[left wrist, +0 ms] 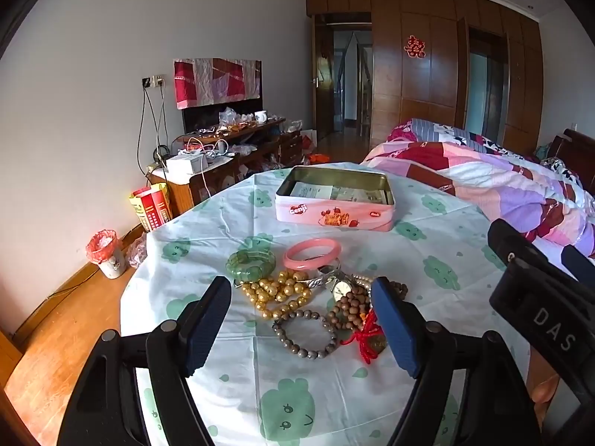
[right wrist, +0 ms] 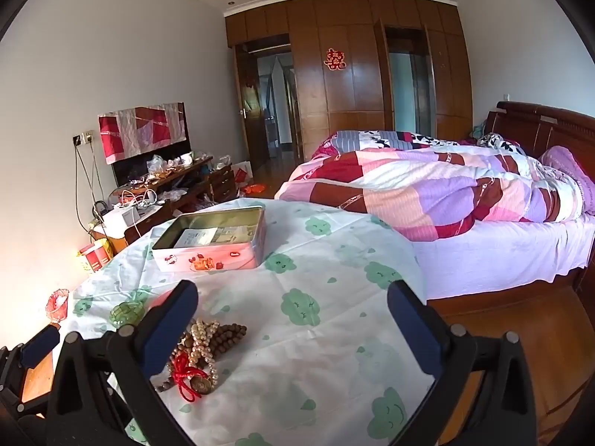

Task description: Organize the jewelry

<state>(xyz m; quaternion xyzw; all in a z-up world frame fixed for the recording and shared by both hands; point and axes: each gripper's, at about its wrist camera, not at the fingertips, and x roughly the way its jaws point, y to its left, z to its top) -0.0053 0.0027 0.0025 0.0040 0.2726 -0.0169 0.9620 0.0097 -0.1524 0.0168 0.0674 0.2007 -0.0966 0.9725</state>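
Jewelry lies in a loose heap on the table (left wrist: 427,223), near its front edge and in front of the tin (left wrist: 334,200). Items noted in the left wrist view: 1 smooth pink bangle (left wrist: 312,254), round and glossy; 1 green segmented bracelet (left wrist: 251,264) of stone-like blocks, just left of the bangle; 1 strand of large gold-coloured round beads (left wrist: 277,293); 1 bracelet of dull brown-grey beads (left wrist: 306,334) lying as an open ring; 1 wristwatch (left wrist: 340,288) with a pale round face and metal band; a coil of small brown wooden beads (left wrist: 351,306); 1 red knotted cord with a round brass-coloured pendant (left wrist: 370,338). These pieces touch or overlap one another.

The tin is rectangular with rounded corners, pink printed sides, a gold metal interior, lid off, printed papers inside. It stands well behind the heap.

The table carries a thin white cloth with green cartoon shapes, creased along fold lines.

Left gripper (left wrist: 301,323): fingers spread wide, holding nothing, the heap seen between them. Right gripper (right wrist: 293,327): fingers spread wide, holding nothing, over bare cloth to the right of the heap.

A bed (right wrist: 446,193) with a patchwork quilt stands beyond the table; a cluttered wooden cabinet (left wrist: 238,148) stands against the left wall.
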